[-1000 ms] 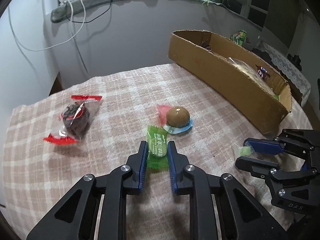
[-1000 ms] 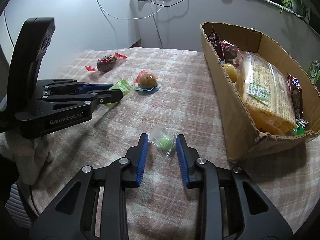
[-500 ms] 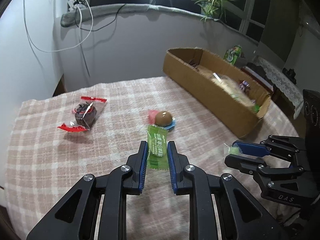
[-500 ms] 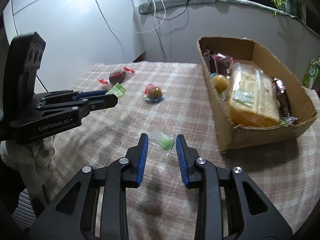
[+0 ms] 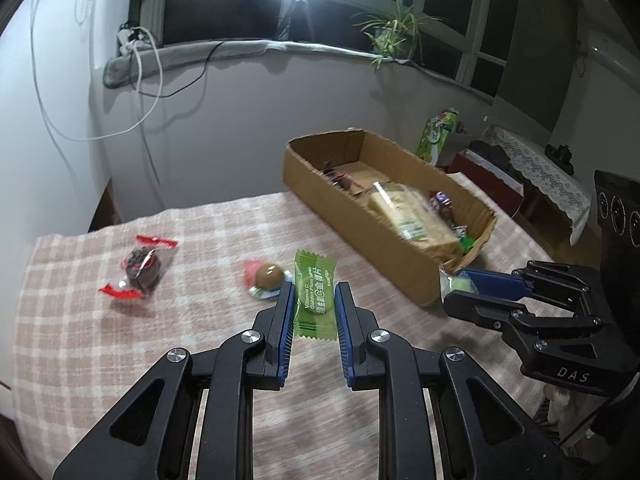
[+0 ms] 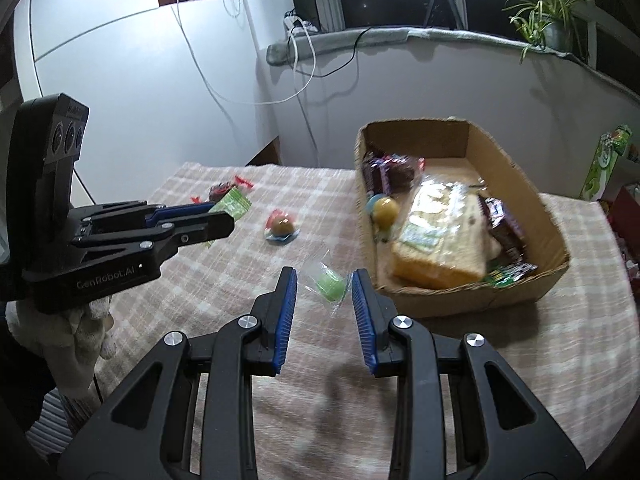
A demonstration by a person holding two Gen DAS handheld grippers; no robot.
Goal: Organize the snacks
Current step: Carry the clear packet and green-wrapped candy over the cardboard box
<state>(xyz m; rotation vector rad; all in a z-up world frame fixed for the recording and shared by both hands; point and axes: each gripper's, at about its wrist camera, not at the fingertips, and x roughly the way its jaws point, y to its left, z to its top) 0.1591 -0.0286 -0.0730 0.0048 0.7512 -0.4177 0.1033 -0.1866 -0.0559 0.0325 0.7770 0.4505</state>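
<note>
Left wrist view: left gripper (image 5: 315,300) clamped on the green sachet (image 5: 314,294), long axis running away from the camera. Cardboard box (image 5: 404,262) lies ahead and right, nearer the right gripper (image 5: 454,292). On the cloth: one red-wrapped chocolate (image 5: 141,268), one brown ball sweet (image 5: 267,277).

Right wrist view: the right gripper's jaws pinch one clear-wrapped green candy (image 6: 329,285); the box rim is just right of it. Box holds one big yellow pack (image 6: 438,240) and maybe five smaller snacks, blurred.

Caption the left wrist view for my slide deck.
Left gripper grips a green candy packet above the checked tablecloth, snack box beyond.
</note>
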